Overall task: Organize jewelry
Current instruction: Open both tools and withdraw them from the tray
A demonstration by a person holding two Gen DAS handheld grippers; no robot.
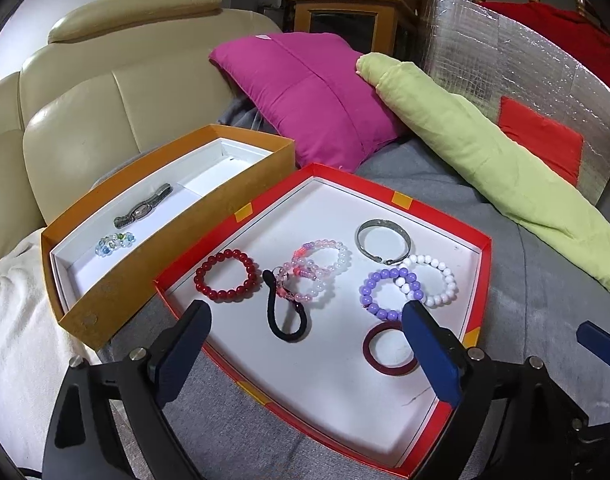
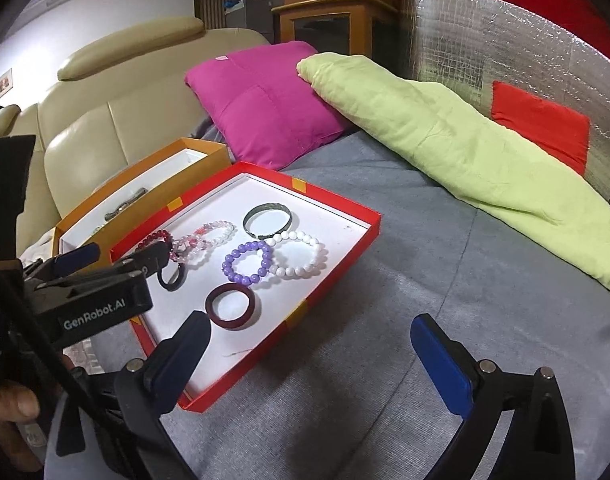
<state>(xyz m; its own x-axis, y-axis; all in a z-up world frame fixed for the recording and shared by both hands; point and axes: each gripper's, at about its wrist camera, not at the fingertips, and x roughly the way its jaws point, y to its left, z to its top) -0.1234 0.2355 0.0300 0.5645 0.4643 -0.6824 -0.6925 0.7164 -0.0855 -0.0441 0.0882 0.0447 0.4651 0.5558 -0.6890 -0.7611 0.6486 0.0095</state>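
A red tray (image 1: 481,280) (image 2: 345,264) on the grey blanket holds several bracelets: red beads (image 1: 227,275), pink beads (image 1: 319,270), a black hair tie (image 1: 285,312), a silver bangle (image 1: 383,242) (image 2: 267,218), purple beads (image 1: 389,294) (image 2: 248,262), white beads (image 1: 433,280) (image 2: 301,254) and a dark red bangle (image 1: 389,348) (image 2: 233,306). An orange box (image 1: 145,276) (image 2: 145,196) to its left holds a watch (image 1: 143,206) and a glass bead bracelet (image 1: 115,244). My left gripper (image 1: 305,344) (image 2: 117,256) is open above the tray's near part. My right gripper (image 2: 311,352) is open and empty at the tray's right edge.
A beige leather sofa (image 1: 105,92) stands behind the boxes. A magenta cushion (image 1: 305,92) (image 2: 261,108) and a lime green cloth (image 1: 485,160) (image 2: 465,152) lie at the back. A silver foil panel (image 1: 525,80) stands at the right. A white towel (image 1: 13,312) lies at the left.
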